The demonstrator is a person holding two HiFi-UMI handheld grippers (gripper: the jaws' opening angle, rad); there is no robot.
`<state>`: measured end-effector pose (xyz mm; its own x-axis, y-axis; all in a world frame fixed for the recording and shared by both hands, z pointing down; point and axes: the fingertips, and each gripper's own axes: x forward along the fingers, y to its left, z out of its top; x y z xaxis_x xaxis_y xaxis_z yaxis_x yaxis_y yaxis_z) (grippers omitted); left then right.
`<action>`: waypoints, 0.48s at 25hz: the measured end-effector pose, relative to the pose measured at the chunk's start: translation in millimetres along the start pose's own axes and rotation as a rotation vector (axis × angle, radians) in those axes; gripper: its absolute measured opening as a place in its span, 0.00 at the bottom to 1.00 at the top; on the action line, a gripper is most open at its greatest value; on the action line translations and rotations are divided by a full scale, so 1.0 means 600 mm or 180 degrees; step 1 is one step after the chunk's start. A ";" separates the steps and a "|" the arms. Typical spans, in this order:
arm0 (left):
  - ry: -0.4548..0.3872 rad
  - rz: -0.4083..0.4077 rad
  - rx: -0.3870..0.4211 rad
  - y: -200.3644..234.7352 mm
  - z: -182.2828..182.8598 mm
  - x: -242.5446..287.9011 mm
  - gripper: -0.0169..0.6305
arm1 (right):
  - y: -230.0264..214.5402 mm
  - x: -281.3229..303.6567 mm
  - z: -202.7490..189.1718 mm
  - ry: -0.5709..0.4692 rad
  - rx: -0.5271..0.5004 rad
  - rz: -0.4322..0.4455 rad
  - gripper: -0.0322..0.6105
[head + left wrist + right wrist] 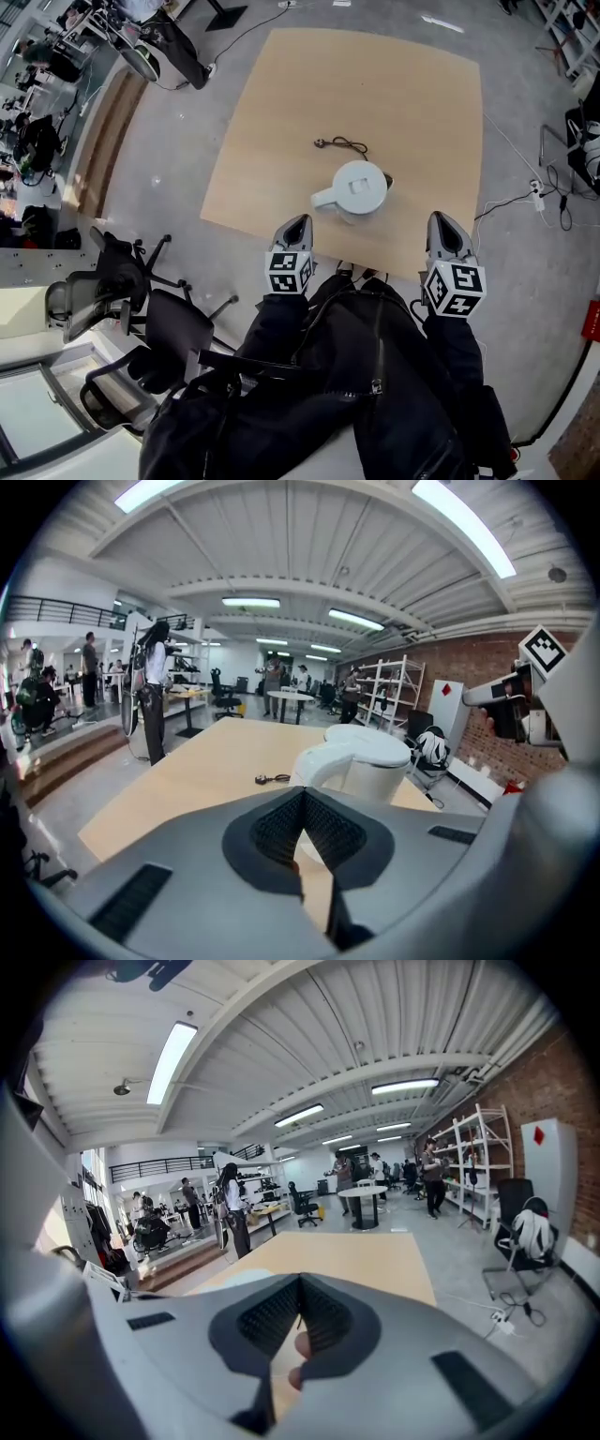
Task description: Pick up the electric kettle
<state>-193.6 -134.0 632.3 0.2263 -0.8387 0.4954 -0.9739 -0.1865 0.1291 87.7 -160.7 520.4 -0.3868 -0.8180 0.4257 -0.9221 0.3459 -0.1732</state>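
A white electric kettle (358,187) stands near the front edge of the wooden table (281,112), its handle (323,199) turned to the left. In the left gripper view the kettle (361,761) rises just beyond the jaws, a little to the right. My left gripper (295,222) hovers at the table's front edge, short of the handle, jaws shut and empty (302,797). My right gripper (443,218) is to the right of the kettle, clear of it, its jaws shut (300,1281) on nothing. A black cord with a plug (343,143) lies behind the kettle.
Black office chairs (122,291) stand on the floor at the left. Cables and a power strip (538,192) lie on the floor right of the table. People, desks and shelving (384,700) fill the far room. A round table (363,1194) stands beyond the wooden table's far end.
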 end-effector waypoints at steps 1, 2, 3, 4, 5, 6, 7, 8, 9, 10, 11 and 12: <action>0.0037 0.0020 0.0026 -0.002 -0.008 0.003 0.03 | -0.005 -0.001 -0.001 0.0007 0.0012 0.0002 0.06; 0.0066 0.0039 0.0051 -0.005 -0.013 0.007 0.03 | -0.009 -0.001 -0.001 0.0012 0.0022 0.0004 0.06; 0.0085 0.0061 0.0077 -0.007 -0.017 0.012 0.03 | -0.013 0.000 0.000 0.0015 0.0024 0.0006 0.05; 0.0100 0.0085 0.0105 -0.009 -0.020 0.016 0.03 | -0.017 0.001 0.001 0.0015 0.0020 0.0010 0.06; 0.0122 0.0104 0.0130 -0.009 -0.023 0.020 0.03 | -0.019 0.002 0.003 0.0014 0.0013 0.0014 0.06; 0.0156 0.0114 0.0148 -0.009 -0.027 0.024 0.03 | -0.022 0.003 0.005 0.0011 0.0007 0.0016 0.06; 0.0201 0.0112 0.0155 -0.010 -0.032 0.028 0.04 | -0.024 0.004 0.007 0.0008 0.0002 0.0017 0.06; 0.0248 0.0107 0.0155 -0.011 -0.038 0.033 0.08 | -0.027 0.005 0.008 0.0006 -0.0001 0.0015 0.06; 0.0291 0.0109 0.0158 -0.011 -0.043 0.038 0.09 | -0.030 0.006 0.010 0.0007 -0.0005 0.0013 0.06; 0.0332 0.0123 0.0169 -0.012 -0.047 0.043 0.11 | -0.033 0.008 0.010 0.0011 -0.0008 0.0013 0.06; 0.0368 0.0147 0.0184 -0.011 -0.051 0.047 0.14 | -0.036 0.009 0.010 0.0017 -0.0010 0.0014 0.06; 0.0398 0.0175 0.0196 -0.010 -0.055 0.051 0.17 | -0.038 0.010 0.010 0.0024 -0.0011 0.0018 0.06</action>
<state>-180.2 -141.6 675.0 0.1690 -0.7788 0.6041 -0.9832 -0.1764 0.0477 106.3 -176.3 521.5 -0.3920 -0.8126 0.4313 -0.9199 0.3522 -0.1725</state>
